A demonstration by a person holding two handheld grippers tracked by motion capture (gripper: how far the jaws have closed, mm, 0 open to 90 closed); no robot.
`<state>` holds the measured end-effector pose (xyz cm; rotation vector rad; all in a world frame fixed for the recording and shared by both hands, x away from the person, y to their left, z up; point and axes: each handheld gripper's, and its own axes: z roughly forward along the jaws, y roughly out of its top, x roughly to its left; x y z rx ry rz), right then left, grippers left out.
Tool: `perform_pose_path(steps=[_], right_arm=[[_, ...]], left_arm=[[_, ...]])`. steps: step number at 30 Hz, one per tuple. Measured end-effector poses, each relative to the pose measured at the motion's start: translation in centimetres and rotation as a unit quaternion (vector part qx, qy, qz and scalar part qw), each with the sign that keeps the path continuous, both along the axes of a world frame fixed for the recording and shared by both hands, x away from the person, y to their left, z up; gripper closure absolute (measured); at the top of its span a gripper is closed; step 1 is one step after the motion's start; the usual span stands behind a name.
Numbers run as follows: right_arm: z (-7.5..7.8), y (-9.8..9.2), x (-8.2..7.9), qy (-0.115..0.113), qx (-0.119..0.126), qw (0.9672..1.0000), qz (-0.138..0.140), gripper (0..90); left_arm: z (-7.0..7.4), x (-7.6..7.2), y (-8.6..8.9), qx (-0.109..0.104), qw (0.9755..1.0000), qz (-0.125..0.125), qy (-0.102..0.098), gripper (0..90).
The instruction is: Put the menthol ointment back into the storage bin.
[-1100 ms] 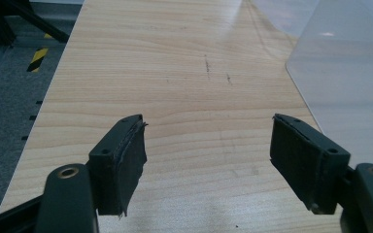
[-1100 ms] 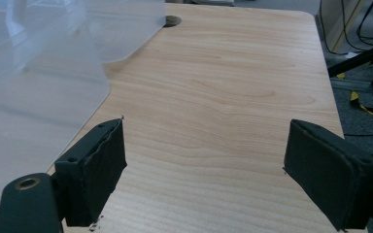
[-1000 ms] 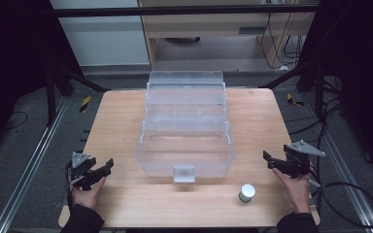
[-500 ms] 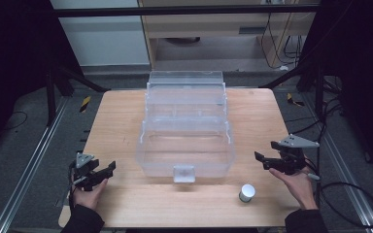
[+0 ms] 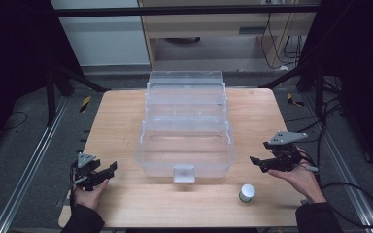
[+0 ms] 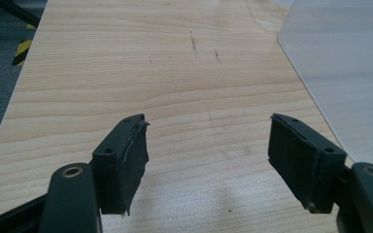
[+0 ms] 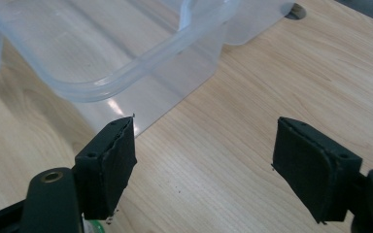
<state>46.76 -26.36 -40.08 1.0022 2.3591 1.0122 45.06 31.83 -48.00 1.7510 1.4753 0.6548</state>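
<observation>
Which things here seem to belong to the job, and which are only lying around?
Likely part of the job (a guess):
- clear plastic box, open
- small white-capped jar
- left gripper, jaws open
- right gripper, jaws open

Just lying about:
- cables on the floor
- yellow-black tape

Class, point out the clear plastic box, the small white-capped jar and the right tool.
clear plastic box (image 5: 187,167), high view, front wall
white-capped jar (image 5: 246,191), high view, cap top
right tool (image 5: 259,164), high view, between its jaw tips
</observation>
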Motion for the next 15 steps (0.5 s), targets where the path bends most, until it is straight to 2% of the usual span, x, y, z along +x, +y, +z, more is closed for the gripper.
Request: perform_pose_path(steps=[5,6,7,10,11,12,13,14,15], right_arm=[[0.5,0.6,0.1,0.017,-0.021,0.9994,0.023,21.6],[0.7,0.8,0.0,0.019,-0.03,0.999,0.028,21.3],[1.0,1.1,-0.1,0.025,-0.038,0.998,0.044,20.9],[1.3,1.5,-0.2,0.031,-0.045,0.9967,0.06,20.3],[1.6,1.9,-0.3,0.037,-0.055,0.995,0.075,19.4],[1.6,1.9,-0.3,0.037,-0.055,0.995,0.075,19.4],[1.8,2.3,-0.4,0.043,-0.067,0.993,0.087,19.0],[1.8,2.3,-0.4,0.043,-0.067,0.993,0.087,19.0],[1.9,2.8,-0.4,0.05,-0.078,0.9905,0.101,18.7]], left_arm=[[0.0,0.0,-0.1,0.002,1.0,-0.003,0.002,30.0],[0.0,0.0,-0.1,0.002,1.0,-0.004,0.003,30.0],[-0.1,0.1,-0.1,0.002,1.0,-0.004,0.004,30.0],[-0.1,0.1,-0.1,0.003,1.0,-0.007,0.006,30.0],[-0.2,0.1,-0.2,0.004,0.9999,-0.009,0.008,30.0],[-0.2,0.1,-0.2,0.004,0.9999,-0.009,0.008,30.0],[-0.2,0.1,-0.3,0.005,0.9999,-0.011,0.008,30.0],[-0.2,0.1,-0.3,0.005,0.9999,-0.011,0.008,30.0],[-0.2,0.1,-0.3,0.007,0.9999,-0.013,0.008,30.0]])
